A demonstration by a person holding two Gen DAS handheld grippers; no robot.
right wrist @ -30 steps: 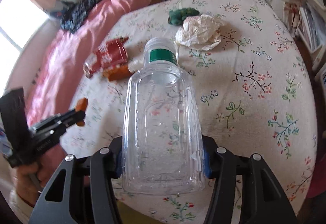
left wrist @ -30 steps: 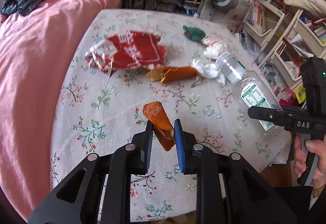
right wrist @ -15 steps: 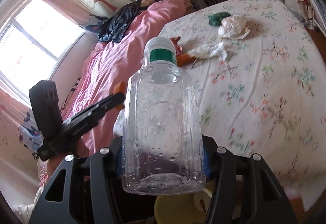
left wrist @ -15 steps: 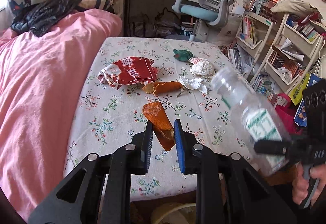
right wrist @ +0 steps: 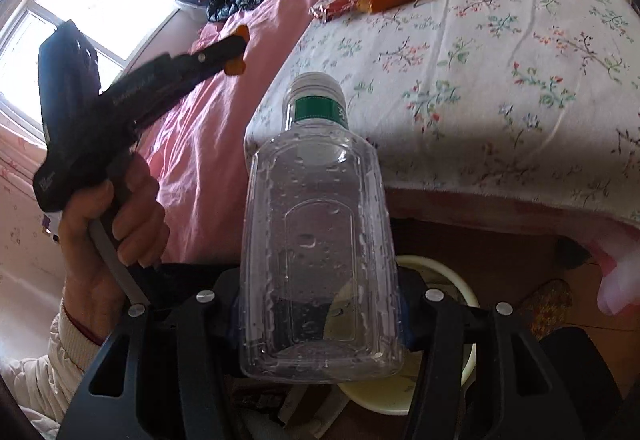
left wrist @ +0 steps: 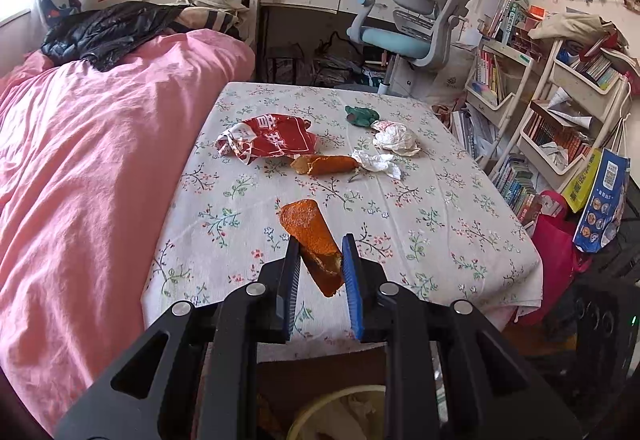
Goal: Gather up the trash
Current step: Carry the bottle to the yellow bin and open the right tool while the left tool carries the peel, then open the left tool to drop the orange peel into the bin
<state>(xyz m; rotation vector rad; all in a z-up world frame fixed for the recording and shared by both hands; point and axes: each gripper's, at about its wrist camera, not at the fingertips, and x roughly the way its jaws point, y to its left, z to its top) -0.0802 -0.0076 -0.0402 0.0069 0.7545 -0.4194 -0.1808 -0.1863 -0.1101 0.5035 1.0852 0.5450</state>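
My left gripper (left wrist: 320,260) is shut on an orange peel (left wrist: 310,236), held in the air off the near edge of the flowered table (left wrist: 440,224). In the right wrist view that same left gripper (right wrist: 236,51) shows at the upper left with the peel (right wrist: 235,68) in its tips, a hand on its handle. My right gripper (right wrist: 320,304) is shut on a clear plastic bottle (right wrist: 318,240) with a green band, held over a pale yellow bin (right wrist: 444,324) below the table edge. On the table lie a red wrapper (left wrist: 272,137), another peel (left wrist: 324,164) and crumpled tissues (left wrist: 394,137).
A pink-covered bed (left wrist: 88,167) runs along the table's left side. A small green thing (left wrist: 362,115) sits at the table's far end. Bookshelves (left wrist: 556,111), bags (left wrist: 600,199) and a desk chair (left wrist: 416,23) stand to the right and behind. The bin rim (left wrist: 332,400) shows under the left gripper.
Both grippers have pulled back off the table toward its near edge, each keeping its load. The bottle has left the left wrist view, and the bin now shows beneath both.
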